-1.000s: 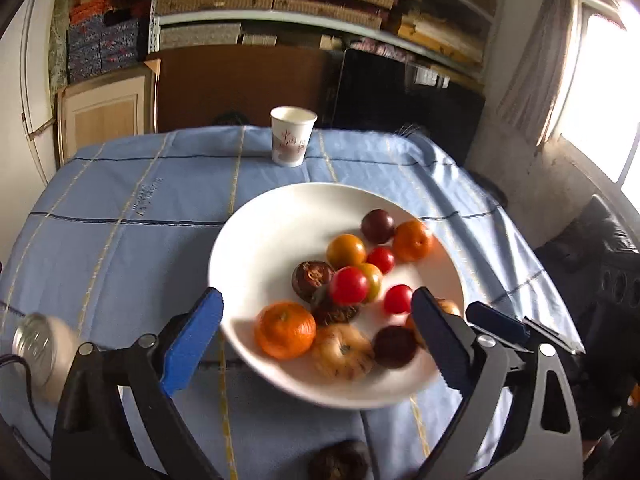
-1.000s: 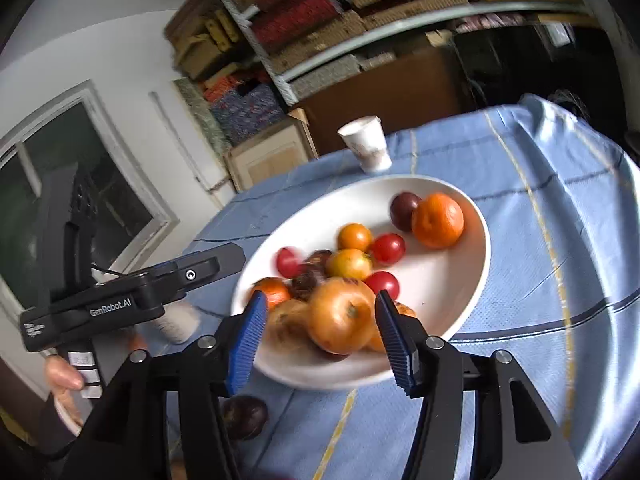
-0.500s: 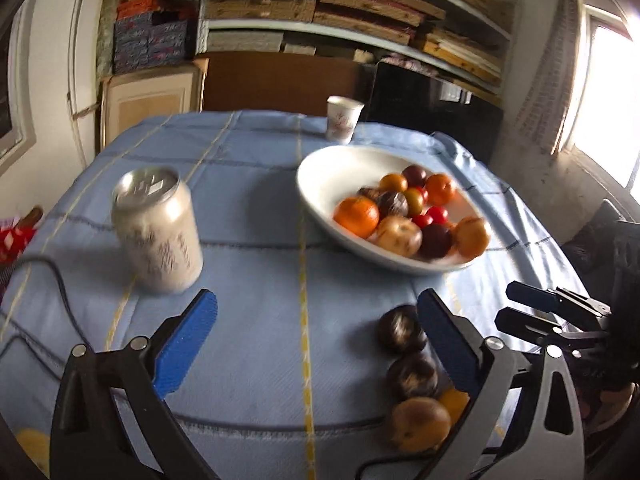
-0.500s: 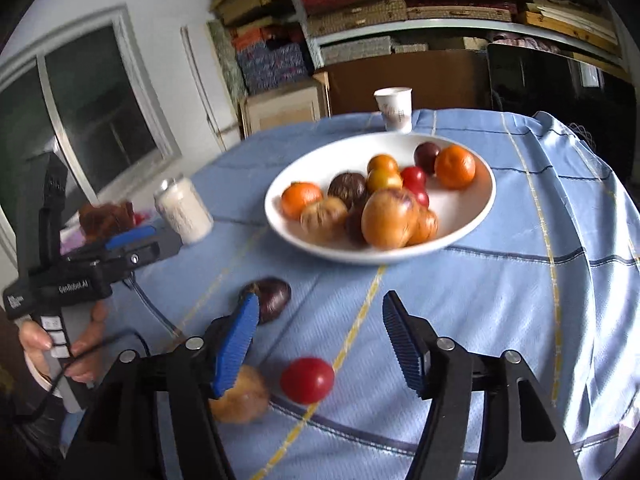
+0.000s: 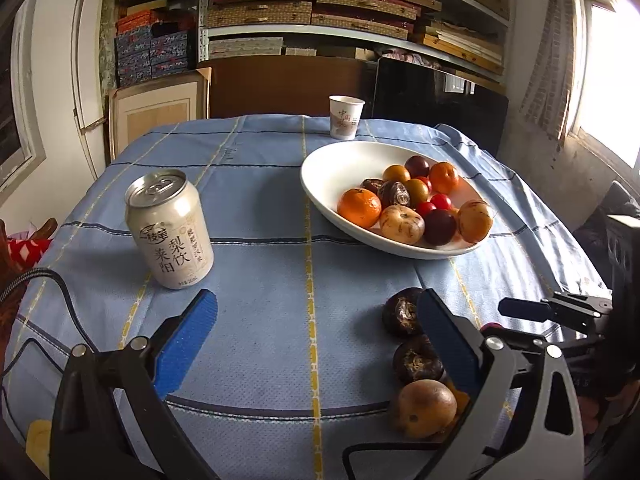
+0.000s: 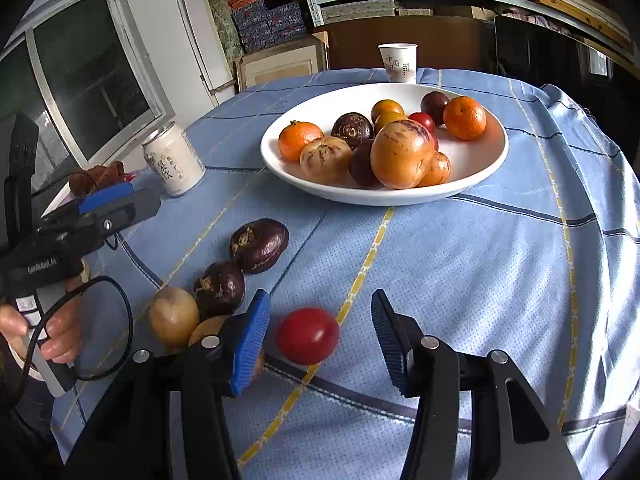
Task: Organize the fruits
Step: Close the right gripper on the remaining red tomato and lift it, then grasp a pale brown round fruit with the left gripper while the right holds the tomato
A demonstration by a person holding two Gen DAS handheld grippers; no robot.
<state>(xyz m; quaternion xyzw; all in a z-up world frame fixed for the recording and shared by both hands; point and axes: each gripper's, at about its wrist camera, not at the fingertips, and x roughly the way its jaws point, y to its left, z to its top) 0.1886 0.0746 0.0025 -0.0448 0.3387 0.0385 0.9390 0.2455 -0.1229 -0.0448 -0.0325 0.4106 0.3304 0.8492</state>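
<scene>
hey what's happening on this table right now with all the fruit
A person holds a gripper in each hand, sorting fruit. The right gripper is open around a red tomato lying on the blue tablecloth, not yet closed on it. The left gripper is open and empty. Several dark and tan fruits lie loose; the white plate holds many more.

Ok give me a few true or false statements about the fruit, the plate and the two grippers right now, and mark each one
1. The right gripper is open with the red tomato between its fingers. True.
2. The white plate is empty. False: it holds a pile of fruit.
3. The drink can stands upright on the tablecloth. True.
4. The left gripper is shut on a dark fruit. False: it is open and holds nothing.
5. The paper cup sits on the plate. False: it stands on the cloth behind it.
</scene>
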